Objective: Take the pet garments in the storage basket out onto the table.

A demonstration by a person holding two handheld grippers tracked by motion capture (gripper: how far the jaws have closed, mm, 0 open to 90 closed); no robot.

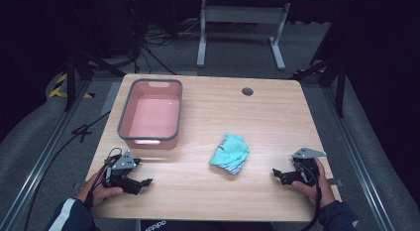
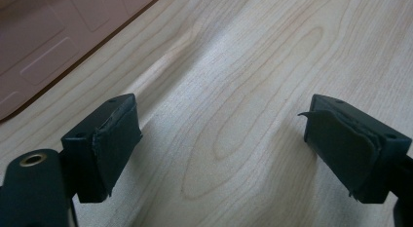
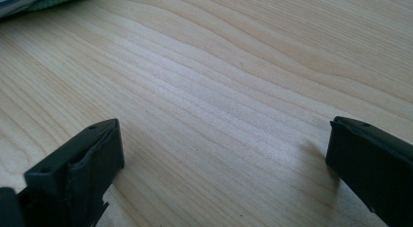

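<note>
A crumpled teal cloth lies on the wooden table, right of centre. A pink bin with a grey rim stands empty at the back left. My left gripper rests near the front left edge, held by a hand, jaws wide apart over bare wood. My right gripper sits at the front right, also open, with nothing between its jaws. An edge of the cloth shows at the top left of the right gripper view. The bin's side shows at the top left of the left gripper view.
A round cable hole sits in the table near its far edge. Beyond the table stand a white frame and loose cables on a grey floor. Metal rails run along both sides of the table.
</note>
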